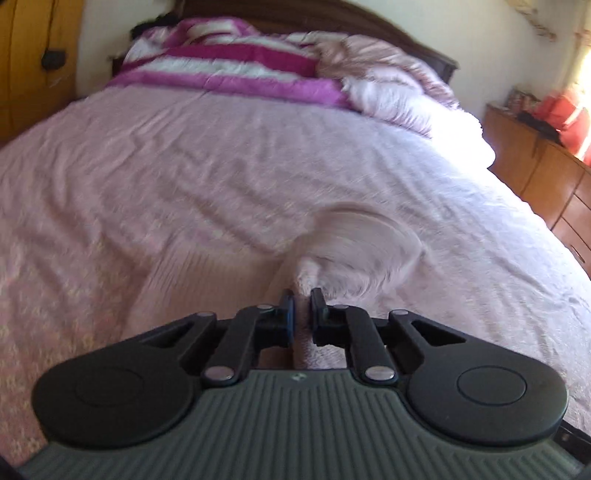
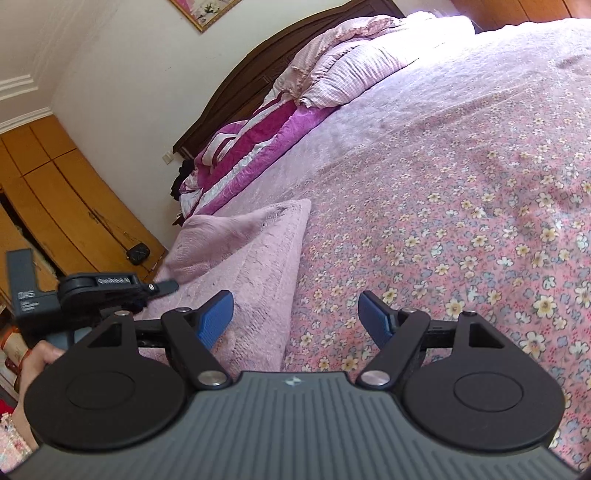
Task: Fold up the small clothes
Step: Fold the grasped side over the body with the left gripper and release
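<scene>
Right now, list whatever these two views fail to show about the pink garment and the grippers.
- Pink garment: motion-blurred in the left wrist view; its type is unreadable.
- Its near edge: cut off behind the right gripper body in the right wrist view.
- Left gripper: the fabric pinched between its pads is mostly hidden by the fingers.

Dark headboard (image 2: 258, 70), wooden wardrobe (image 2: 66, 206), sunlit dresser (image 1: 535, 166), cream walls.

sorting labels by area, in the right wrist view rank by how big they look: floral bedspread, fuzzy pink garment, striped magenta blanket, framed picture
1. floral bedspread
2. fuzzy pink garment, though it lies nearest the camera, which inflates it
3. striped magenta blanket, farther off, so perhaps really larger
4. framed picture, cut by the frame edge
</scene>
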The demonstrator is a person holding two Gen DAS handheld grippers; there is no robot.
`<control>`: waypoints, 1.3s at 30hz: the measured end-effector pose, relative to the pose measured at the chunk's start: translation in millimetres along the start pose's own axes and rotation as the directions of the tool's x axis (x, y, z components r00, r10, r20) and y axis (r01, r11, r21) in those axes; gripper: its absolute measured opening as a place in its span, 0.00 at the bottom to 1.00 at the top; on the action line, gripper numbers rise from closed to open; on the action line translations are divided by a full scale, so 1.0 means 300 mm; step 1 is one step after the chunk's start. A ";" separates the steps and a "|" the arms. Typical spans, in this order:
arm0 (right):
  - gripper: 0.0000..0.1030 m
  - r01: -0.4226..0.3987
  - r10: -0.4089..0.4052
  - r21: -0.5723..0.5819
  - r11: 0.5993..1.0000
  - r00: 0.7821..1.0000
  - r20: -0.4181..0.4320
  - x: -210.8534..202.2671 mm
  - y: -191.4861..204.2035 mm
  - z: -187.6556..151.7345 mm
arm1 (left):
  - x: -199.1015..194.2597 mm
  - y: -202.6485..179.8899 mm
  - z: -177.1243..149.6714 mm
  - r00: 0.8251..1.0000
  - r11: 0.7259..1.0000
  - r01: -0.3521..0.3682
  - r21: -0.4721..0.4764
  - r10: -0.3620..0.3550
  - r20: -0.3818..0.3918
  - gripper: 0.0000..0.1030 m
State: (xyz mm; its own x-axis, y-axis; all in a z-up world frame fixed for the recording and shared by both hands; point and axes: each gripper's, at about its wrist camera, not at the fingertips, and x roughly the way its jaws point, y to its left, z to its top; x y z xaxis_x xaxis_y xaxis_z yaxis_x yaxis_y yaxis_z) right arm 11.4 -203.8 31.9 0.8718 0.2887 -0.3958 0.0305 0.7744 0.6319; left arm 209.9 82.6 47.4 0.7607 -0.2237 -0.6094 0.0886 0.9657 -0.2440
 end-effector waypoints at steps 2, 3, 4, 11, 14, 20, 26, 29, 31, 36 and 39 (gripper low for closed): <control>0.78 0.000 0.000 -0.002 1.000 1.000 -0.006 0.005 -0.001 -0.007 | 0.008 0.016 -0.015 1.000 1.000 -0.005 -0.025 0.004 -0.016 0.13; 0.78 0.001 -0.001 -0.001 1.000 1.000 -0.008 0.007 -0.003 -0.006 | 0.004 0.020 -0.022 1.000 0.999 -0.001 -0.038 0.001 -0.015 0.13; 0.78 0.001 -0.001 -0.001 1.000 1.000 -0.010 0.008 -0.003 -0.007 | -0.005 0.023 -0.028 1.000 0.999 0.004 -0.051 -0.005 -0.008 0.17; 0.78 0.003 -0.003 -0.004 1.000 1.000 -0.006 0.014 -0.011 -0.014 | -0.054 0.034 -0.042 1.000 0.998 -0.015 -0.063 0.016 0.021 0.56; 0.78 0.002 -0.002 -0.006 1.000 1.000 -0.012 0.016 -0.013 -0.022 | -0.034 0.039 -0.052 0.999 0.993 0.046 -0.106 -0.047 -0.005 0.55; 0.78 0.000 0.000 -0.018 1.000 1.000 -0.012 0.010 -0.004 -0.034 | -0.012 -0.017 -0.093 0.996 0.992 0.091 -0.085 -0.090 0.012 0.55; 0.78 -0.001 0.001 -0.018 1.000 1.000 -0.011 0.005 -0.005 -0.040 | -0.021 -0.048 -0.120 0.994 0.994 0.095 -0.059 -0.092 0.053 0.30; 0.78 -0.003 0.003 -0.017 1.000 1.000 -0.011 -0.001 -0.005 -0.039 | -0.035 -0.051 -0.118 0.992 0.993 0.107 -0.055 -0.103 0.075 0.25; 0.78 -0.003 0.003 -0.017 1.000 1.000 -0.012 -0.004 -0.005 -0.037 | -0.055 -0.043 -0.098 0.989 0.990 0.128 -0.061 -0.123 0.079 0.22; 0.78 -0.007 0.007 -0.018 1.000 1.000 -0.005 -0.012 -0.002 -0.035 | -0.192 0.018 0.004 0.970 0.980 0.189 -0.068 -0.176 0.169 0.13; 0.78 -0.011 0.011 -0.026 1.000 1.000 -0.007 -0.010 0.009 -0.037 | -0.241 0.061 0.030 0.975 0.991 0.131 -0.027 -0.124 0.183 0.13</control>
State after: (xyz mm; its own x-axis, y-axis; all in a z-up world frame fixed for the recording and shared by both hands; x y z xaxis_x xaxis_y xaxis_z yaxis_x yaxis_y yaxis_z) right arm 3.5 -196.3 27.6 0.8686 0.3011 -0.3935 0.0082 0.7853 0.6191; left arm 162.4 117.5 93.8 0.8486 -0.3139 -0.4259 0.1702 0.9241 -0.3421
